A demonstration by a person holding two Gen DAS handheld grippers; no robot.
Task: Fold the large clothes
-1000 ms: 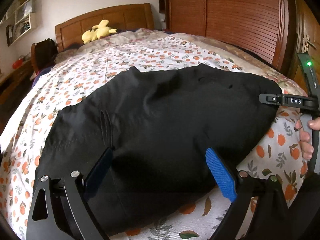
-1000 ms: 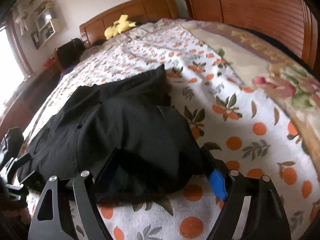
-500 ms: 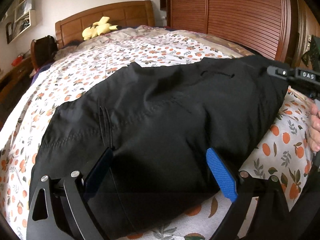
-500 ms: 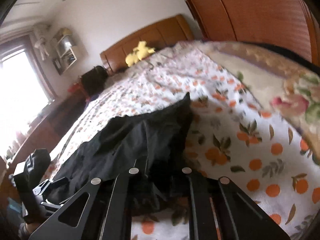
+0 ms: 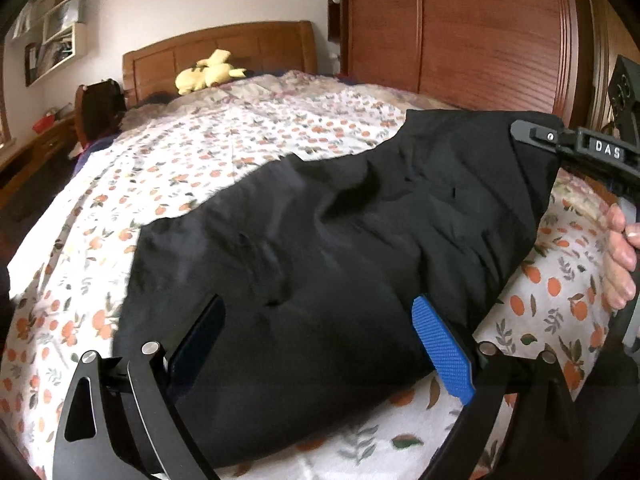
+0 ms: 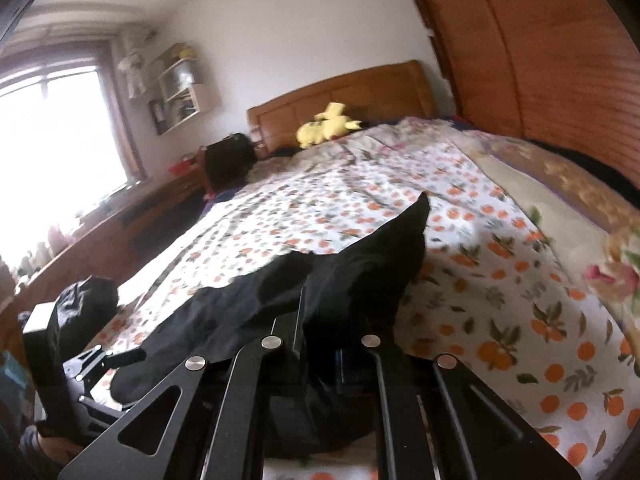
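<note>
A large black garment (image 5: 340, 240) lies spread across the orange-print bed sheet (image 5: 224, 160). My left gripper (image 5: 320, 336) stands open at its near edge, with the cloth bulging between the blue pad (image 5: 440, 352) and the dark pad without being pinched. My right gripper (image 6: 332, 312) is shut on a bunch of the garment (image 6: 360, 264), which drapes away over the bed. In the left wrist view, the right gripper (image 5: 520, 130) holds the garment's right end raised off the sheet, with a person's hand (image 5: 620, 256) on its handle.
A yellow plush toy (image 5: 208, 72) sits by the wooden headboard (image 5: 216, 48). A tall wooden wardrobe (image 5: 460, 32) runs along the bed's right side. A dark chair (image 6: 228, 160) and a low wooden cabinet (image 6: 132, 216) stand left of the bed, under a bright window (image 6: 52, 132).
My right gripper went from open around the garment's edge to shut on it, then rose and tilted upward. The garment's right end lifted off the sheet. My left gripper stayed open.
</note>
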